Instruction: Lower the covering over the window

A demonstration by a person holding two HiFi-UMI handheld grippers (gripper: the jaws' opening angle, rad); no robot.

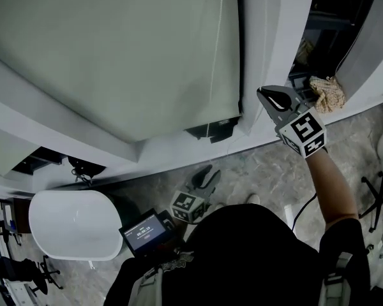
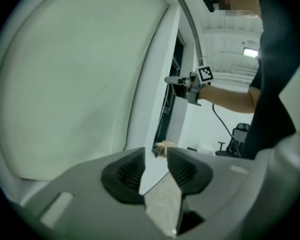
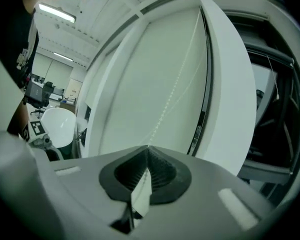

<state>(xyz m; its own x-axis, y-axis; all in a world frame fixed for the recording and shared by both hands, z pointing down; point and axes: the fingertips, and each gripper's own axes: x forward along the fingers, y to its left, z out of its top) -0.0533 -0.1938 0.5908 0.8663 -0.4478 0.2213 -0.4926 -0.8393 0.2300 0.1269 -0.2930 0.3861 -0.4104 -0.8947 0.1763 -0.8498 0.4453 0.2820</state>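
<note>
A pale grey-green roller blind (image 1: 115,50) covers most of the window, its bottom bar near the sill. A thin bead chain (image 1: 221,43) hangs along its right edge. My right gripper (image 1: 260,92) is raised beside the white pillar (image 1: 274,30), level with the blind's bottom edge. In the right gripper view the bead chain (image 3: 176,86) runs down across the blind (image 3: 140,69) into the right gripper (image 3: 148,148), which is shut on it. My left gripper (image 1: 207,174) hangs lower, above the floor. The left gripper (image 2: 156,151) stands open with nothing between its pads, facing the blind (image 2: 75,74).
A crumpled tan cloth (image 1: 327,93) lies on the sill of the dark, uncovered window pane (image 1: 335,18) at the right. A white rounded table (image 1: 73,225) and a small lit screen (image 1: 145,231) are at the lower left. An office chair (image 1: 380,196) stands at the right edge.
</note>
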